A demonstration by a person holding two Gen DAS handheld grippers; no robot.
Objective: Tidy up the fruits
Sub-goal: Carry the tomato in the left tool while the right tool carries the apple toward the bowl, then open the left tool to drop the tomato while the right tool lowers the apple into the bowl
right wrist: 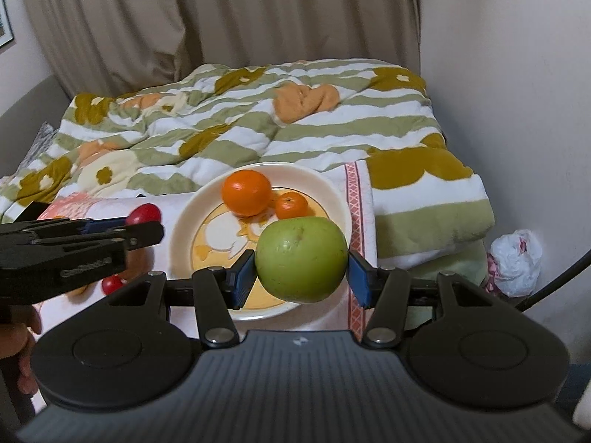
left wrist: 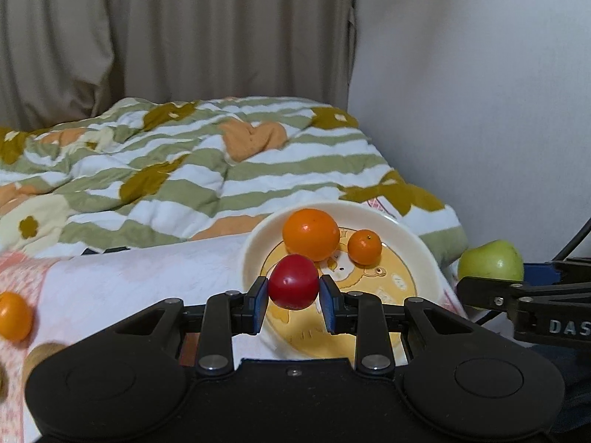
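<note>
Small glossy red round fruit (left wrist: 293, 282) clamped between the blue pads of the left gripper (left wrist: 293, 301), held over the near-left rim of the cream round plate with a yellow cartoon print (left wrist: 413, 238). Large green apple (right wrist: 301, 258) gripped in the right gripper (right wrist: 301, 277), over the plate's near-right part. On the plate, toward its far side: big orange (right wrist: 246, 192), small mandarin (right wrist: 291, 205) just beside it on the right. Plate sits on a white-pink patterned cloth (right wrist: 356, 192) on the bed. Another small orange fruit (left wrist: 14, 315) lies on the cloth near its left edge, well apart from the plate. Green-striped flowered quilt (right wrist: 258, 136) behind. A small red fruit (right wrist: 112, 284) lies on the cloth left of the plate
</note>
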